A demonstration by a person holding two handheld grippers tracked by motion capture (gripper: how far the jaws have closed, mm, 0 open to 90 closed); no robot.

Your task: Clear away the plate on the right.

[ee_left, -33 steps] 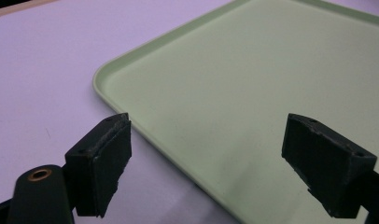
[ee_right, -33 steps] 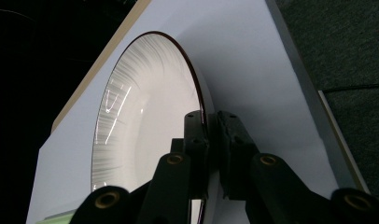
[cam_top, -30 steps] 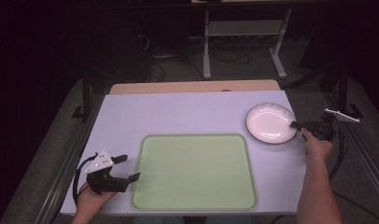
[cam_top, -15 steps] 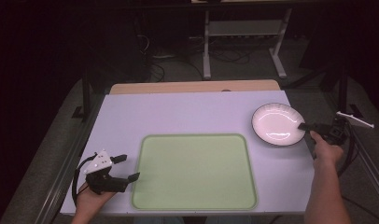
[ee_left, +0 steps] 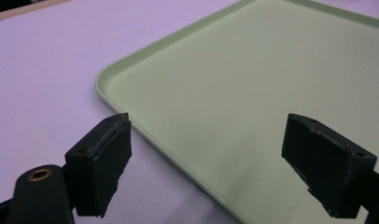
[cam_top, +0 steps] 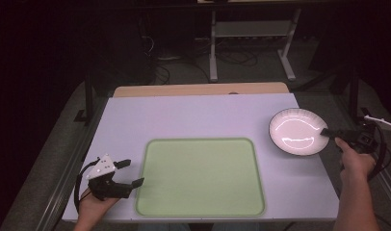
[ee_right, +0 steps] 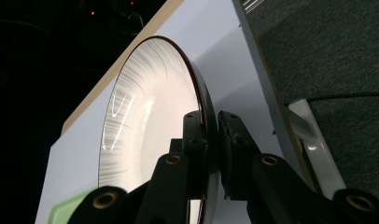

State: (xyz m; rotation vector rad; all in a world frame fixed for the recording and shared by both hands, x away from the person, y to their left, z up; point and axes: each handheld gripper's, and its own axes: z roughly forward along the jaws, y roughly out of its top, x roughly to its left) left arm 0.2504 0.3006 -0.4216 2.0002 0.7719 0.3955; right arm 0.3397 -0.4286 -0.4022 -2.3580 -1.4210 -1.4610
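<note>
Left hand-held gripper [cam_top: 128,174]: wide open, holding nothing, by the near left corner of the surface [cam_top: 193,118].
Tray [cam_top: 201,175]: empty.
Right hand-held gripper [cam_top: 328,132]: pinching the plate [cam_top: 294,130] rim at the right edge.
Done: plate grabbed, maybe lifted.
Left: probably the tray trip.

We count one plate [cam_top: 295,131], white and round, at the right of the table. We count one tray [cam_top: 201,176], pale green, lying near the front edge in the middle. There is one table [cam_top: 184,118], with a light top and a wooden strip along its far side. We count two grippers: the left gripper [cam_top: 126,173] at the near left and the right gripper [cam_top: 328,132] at the right. We count two hands, one behind each gripper.
</note>
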